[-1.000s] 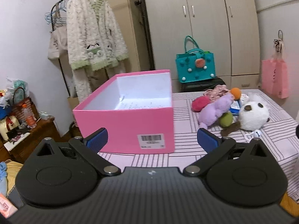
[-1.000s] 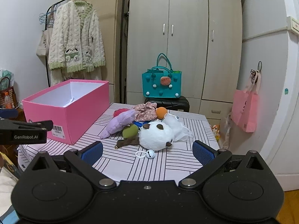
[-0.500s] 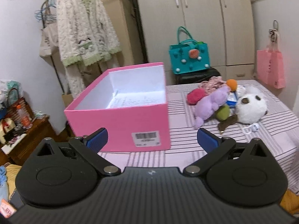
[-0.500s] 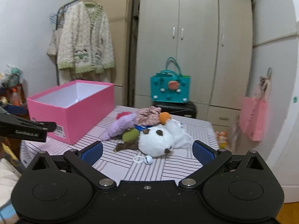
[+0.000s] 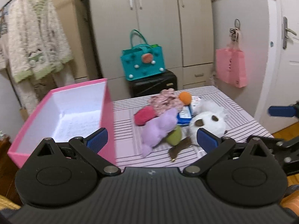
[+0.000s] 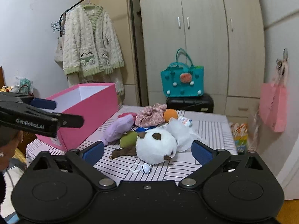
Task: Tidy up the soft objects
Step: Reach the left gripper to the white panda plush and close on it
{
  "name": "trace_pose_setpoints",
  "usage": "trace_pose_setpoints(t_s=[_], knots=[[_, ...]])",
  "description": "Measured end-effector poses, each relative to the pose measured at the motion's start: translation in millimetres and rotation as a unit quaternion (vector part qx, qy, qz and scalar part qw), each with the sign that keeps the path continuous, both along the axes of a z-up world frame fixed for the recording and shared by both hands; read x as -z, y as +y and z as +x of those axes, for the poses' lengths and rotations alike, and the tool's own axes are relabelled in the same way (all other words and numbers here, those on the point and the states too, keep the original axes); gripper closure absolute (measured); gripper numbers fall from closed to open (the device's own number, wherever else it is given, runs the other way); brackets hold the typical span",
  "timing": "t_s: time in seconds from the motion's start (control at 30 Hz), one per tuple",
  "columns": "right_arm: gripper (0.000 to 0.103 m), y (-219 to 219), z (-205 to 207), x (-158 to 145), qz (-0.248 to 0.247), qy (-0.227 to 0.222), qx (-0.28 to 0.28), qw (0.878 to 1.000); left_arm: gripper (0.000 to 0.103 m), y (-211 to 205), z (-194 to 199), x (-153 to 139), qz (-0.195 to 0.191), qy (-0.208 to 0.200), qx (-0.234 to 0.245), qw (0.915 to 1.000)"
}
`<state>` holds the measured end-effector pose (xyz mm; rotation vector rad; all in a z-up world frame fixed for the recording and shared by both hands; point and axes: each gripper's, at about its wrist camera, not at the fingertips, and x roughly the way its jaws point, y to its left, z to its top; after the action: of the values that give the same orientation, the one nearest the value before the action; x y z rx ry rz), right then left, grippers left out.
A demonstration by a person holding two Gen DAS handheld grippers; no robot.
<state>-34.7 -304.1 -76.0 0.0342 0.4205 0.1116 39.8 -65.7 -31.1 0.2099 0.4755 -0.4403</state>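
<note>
An open pink box [image 5: 78, 110] with a white inside stands on the left of the striped table [image 5: 243, 119]; it also shows in the right wrist view [image 6: 89, 112]. A heap of soft things lies to its right: a white plush [image 6: 156, 147], a purple plush [image 6: 117, 128], a green and brown toy [image 6: 128, 140], a floral cloth [image 6: 149, 114], an orange ball [image 6: 170, 114] and a red item [image 5: 144, 114]. My left gripper [image 5: 151, 140] is open and empty, short of the purple plush [image 5: 160, 128]. My right gripper [image 6: 147, 150] is open and empty, just in front of the white plush.
A white ring with a bell [image 6: 141, 168] lies on the table before the white plush. A teal bag [image 6: 182, 82] sits on a black case behind the table. A pink bag [image 6: 273, 108] hangs at the right. A coat rack [image 6: 89, 44] stands at the left.
The left gripper has swung right, from facing the pink box to facing the toy heap. The right gripper has moved closer to the white plush. Both stay open.
</note>
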Motion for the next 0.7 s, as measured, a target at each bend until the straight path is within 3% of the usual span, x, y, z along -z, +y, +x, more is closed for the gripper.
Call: trace_pose_setpoints(t_s=[0.23, 0.53, 0.7], knots=[[0.005, -7, 17, 25, -0.016, -0.025, -0.019, 0.999, 0.002, -27, 20, 9, -0.004, 0.014, 0.030, 0.9995], [0.007, -17, 48, 66, -0.005, -0.028, 0.002, 1.000, 0.003, -70, 42, 30, -0.018, 0.044, 0.115, 0.9922], [0.010, -21, 66, 73, 0.007, 0.009, -0.011, 1.000, 0.003, -89, 62, 41, -0.021, 0.093, 0.152, 0.9838]])
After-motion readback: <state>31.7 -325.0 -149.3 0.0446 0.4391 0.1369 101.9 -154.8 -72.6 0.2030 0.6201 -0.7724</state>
